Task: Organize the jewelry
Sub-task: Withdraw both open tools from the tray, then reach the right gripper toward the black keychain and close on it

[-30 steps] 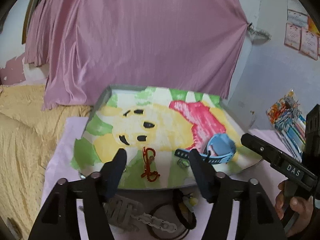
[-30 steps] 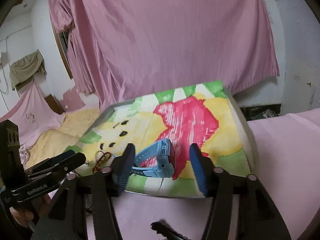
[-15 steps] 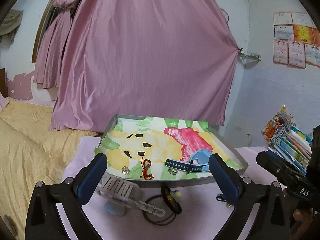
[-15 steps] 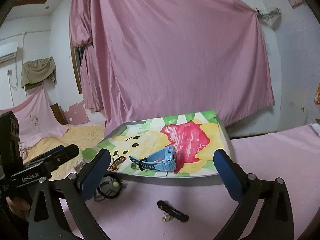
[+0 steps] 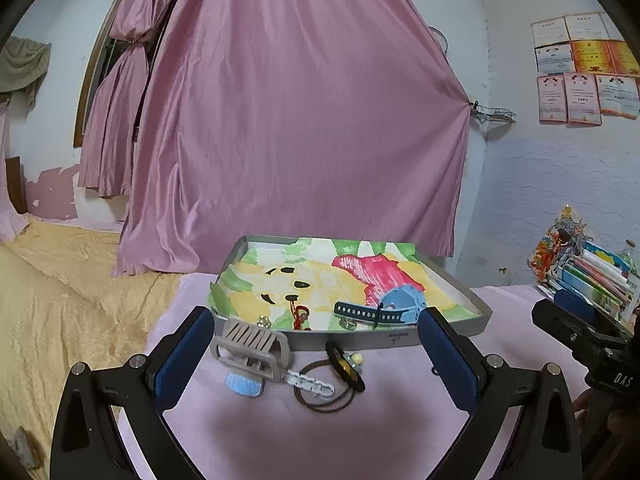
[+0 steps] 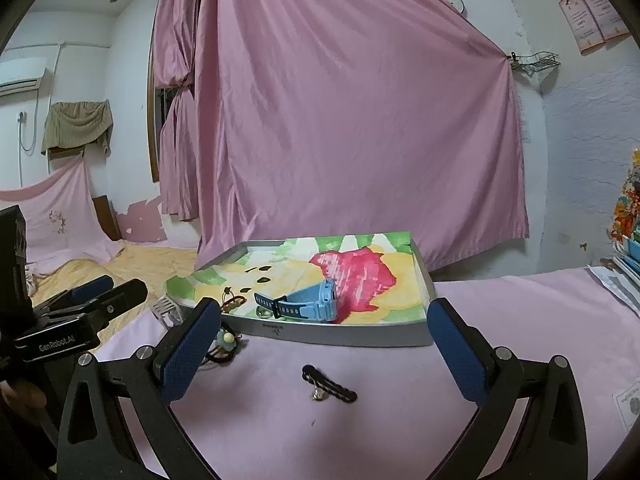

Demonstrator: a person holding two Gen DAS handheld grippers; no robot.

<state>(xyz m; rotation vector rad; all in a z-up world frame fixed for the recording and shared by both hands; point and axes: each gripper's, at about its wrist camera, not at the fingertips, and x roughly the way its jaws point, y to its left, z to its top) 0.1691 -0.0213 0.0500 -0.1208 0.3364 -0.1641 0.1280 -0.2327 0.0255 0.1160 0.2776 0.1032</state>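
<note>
With both sets of jaws spread wide and nothing between them, I read this as a pause between picks. My left gripper hangs over the pink cloth in front of the tray, and my right gripper does the same from its side — neither touches anything.

Inside the tray I can count a few pieces already put away: the blue watch lying on its side near the front wall, the red knotted cord just left of its strap, a small ring by the strap end, and a sparkly stud near the front left corner.

What is left sits outside on the cloth. On my left side, the beige hair claw rests just in front of the tray wall, with a white chain piece beside it, brown hair ties and a black band with a pale bead. On my right, a black hair clip lies alone, well short of the tray.

So I judge the job partly done — several loose pieces to go, the claw being the bulkiest.
</note>
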